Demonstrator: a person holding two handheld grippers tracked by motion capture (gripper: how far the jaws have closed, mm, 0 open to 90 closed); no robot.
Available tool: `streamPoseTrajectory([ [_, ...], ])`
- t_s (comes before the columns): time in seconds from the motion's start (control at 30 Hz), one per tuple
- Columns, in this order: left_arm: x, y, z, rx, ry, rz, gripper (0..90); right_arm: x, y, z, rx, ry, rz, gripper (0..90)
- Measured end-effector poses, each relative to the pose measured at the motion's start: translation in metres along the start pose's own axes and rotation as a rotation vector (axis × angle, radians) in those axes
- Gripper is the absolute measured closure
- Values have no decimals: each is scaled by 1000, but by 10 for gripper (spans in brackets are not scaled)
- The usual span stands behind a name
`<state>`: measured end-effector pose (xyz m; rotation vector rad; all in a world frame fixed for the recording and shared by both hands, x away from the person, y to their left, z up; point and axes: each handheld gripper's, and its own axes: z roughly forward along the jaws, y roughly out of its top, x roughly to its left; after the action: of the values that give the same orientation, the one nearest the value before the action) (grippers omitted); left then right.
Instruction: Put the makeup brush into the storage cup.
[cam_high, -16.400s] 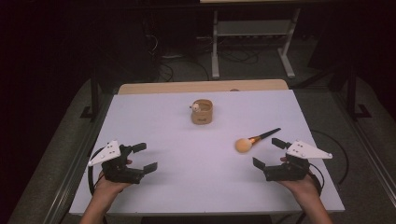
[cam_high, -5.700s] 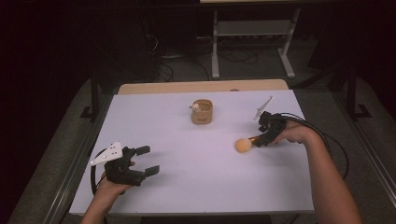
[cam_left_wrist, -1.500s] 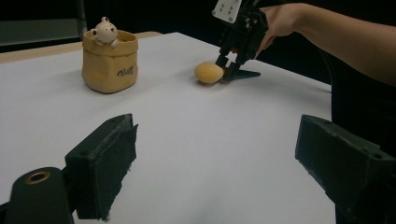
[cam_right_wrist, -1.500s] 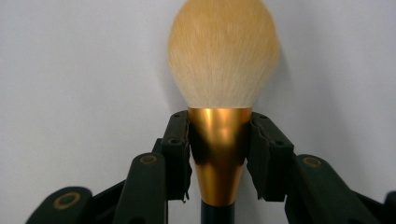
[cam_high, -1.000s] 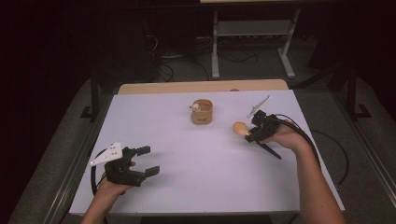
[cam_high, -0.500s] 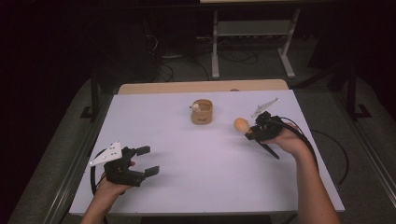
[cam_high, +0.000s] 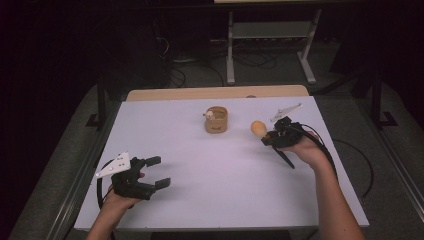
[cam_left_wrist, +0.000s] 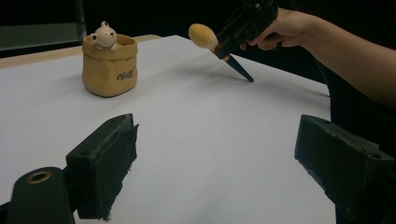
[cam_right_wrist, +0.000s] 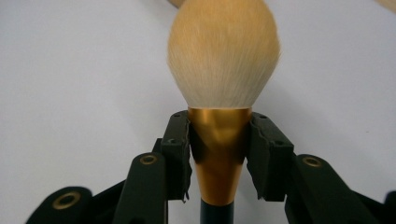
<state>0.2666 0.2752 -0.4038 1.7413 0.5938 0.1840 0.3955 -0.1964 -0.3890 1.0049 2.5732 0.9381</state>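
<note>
While your right gripper (cam_high: 271, 138) hangs above the white table (cam_high: 225, 200) at about 2 o'clock from its middle, its jaws are clenched on the golden collar of the makeup brush (cam_right_wrist: 223, 93), one pad on each side, as the right gripper view shows. The brush is lifted off the table and tilted: its round, pale orange head (cam_high: 257, 128) points up toward 10 o'clock, and its dark thin handle (cam_high: 286, 159) points down toward 5 o'clock, under your hand. In the left gripper view the brush (cam_left_wrist: 205, 37) is in the air, with the tip of the handle close to the table surface; I cannot tell if it touches.

Just beside the brush head, at 9 o'clock from it, stands the small tan pot (cam_high: 216, 119) with a little bear figure (cam_left_wrist: 104, 35) on its rim. The brush and the pot are apart.

Your left gripper (cam_high: 152, 172) rests near the table's 7 o'clock corner, jaws released and wide, nothing between them.
</note>
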Motion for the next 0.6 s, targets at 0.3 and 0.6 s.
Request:
streamPoseTrajectory([
  [0.3,0,0,0,-1,-1,3,124,-3,1,-10,-72,-24,54,610],
  [0.6,0,0,-1,1,3,2,124,-5,0,-17,-127,-45,79,611],
])
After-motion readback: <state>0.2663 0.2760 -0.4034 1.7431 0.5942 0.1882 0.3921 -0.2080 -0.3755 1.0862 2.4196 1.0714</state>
